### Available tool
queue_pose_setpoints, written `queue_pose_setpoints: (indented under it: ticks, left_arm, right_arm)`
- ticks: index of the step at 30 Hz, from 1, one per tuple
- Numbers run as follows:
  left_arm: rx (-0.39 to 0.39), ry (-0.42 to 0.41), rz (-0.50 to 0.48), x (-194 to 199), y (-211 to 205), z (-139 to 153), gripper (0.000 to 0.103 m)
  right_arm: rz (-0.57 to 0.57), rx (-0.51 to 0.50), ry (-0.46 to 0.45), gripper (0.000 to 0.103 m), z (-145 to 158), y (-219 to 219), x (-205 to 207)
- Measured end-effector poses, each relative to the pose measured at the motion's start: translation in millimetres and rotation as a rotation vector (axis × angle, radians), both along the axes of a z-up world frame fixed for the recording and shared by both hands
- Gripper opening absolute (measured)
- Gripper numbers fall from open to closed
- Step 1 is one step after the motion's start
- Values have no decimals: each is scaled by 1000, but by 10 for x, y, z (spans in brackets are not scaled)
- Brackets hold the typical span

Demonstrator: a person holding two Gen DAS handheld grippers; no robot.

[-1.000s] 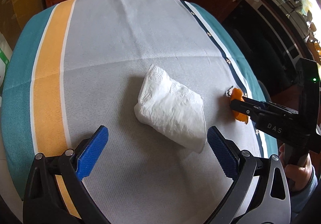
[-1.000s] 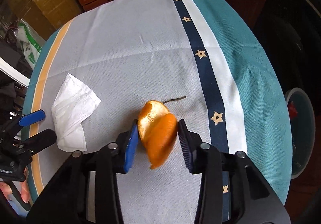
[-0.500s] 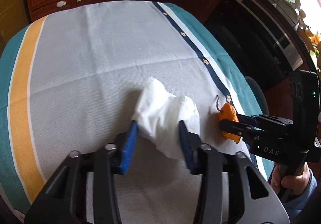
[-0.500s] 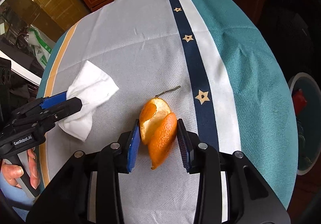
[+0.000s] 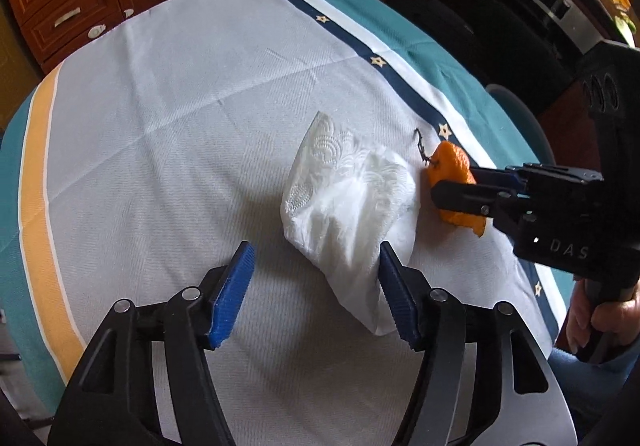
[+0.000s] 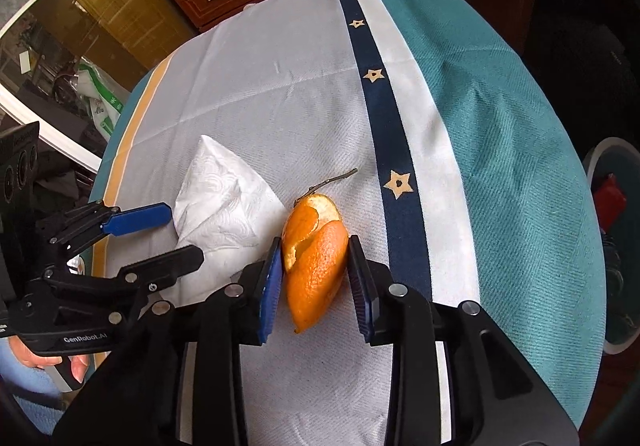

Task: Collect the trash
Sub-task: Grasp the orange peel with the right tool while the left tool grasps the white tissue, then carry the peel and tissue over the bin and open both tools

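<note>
A crumpled white napkin [image 5: 348, 198] [image 6: 224, 202] lies on the striped tablecloth [image 5: 180, 118]. My left gripper [image 5: 315, 250] [image 6: 184, 234] straddles its near end with jaws opening; the right pad brushes the paper and the left pad stands apart from it. Just right of the napkin is an orange peel [image 6: 316, 258] [image 5: 450, 162] with a small twig [image 6: 332, 182] at its far tip. My right gripper [image 6: 315, 246] [image 5: 448, 182] is closing on the peel, with both blue pads against its sides.
The table's right edge drops to a round teal bin [image 6: 608, 246] on the floor, with something red in it. Wooden drawers [image 5: 76, 10] stand beyond the far edge. A hand [image 5: 600, 318] holds the right gripper's handle.
The left gripper closed on the napkin, bunched it and carried it right toward the peel, then its jaws spread again. The right gripper kept hold of the peel.
</note>
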State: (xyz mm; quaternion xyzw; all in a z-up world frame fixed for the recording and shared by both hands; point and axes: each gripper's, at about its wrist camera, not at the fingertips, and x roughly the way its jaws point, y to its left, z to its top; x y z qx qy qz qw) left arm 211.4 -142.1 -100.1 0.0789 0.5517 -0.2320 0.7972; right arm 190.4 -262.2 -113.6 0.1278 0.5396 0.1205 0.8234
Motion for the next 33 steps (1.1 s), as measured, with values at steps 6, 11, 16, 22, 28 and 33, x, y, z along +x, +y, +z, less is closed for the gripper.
queue_pose_setpoints:
  ticks: [6,11,16,22,28,33]
  left_arm:
    - [34,-18,-35,-92,-194,-57,69]
    - [45,-47,-95,-177,-399,-10,7]
    - [32,-77,-110,-210,-526,133,6]
    - [49,-114,-101,-195,-631,291,6]
    - [42,-135,-114,-238,-759,432,6]
    - [26,-147,-156,-294,-970,546,6]
  right_arm:
    - [-15,26,1,27,-4,-43,-24]
    - [-47,85,18,22,-7,-194,-71]
    - [-72,113,22,22,-5,-333,-142]
    - [-95,141,-1,22,85,-484,-221]
    - [-120,157,-43,22,236,-681,-349]
    - [-156,155,-80,22,379,-930,-475]
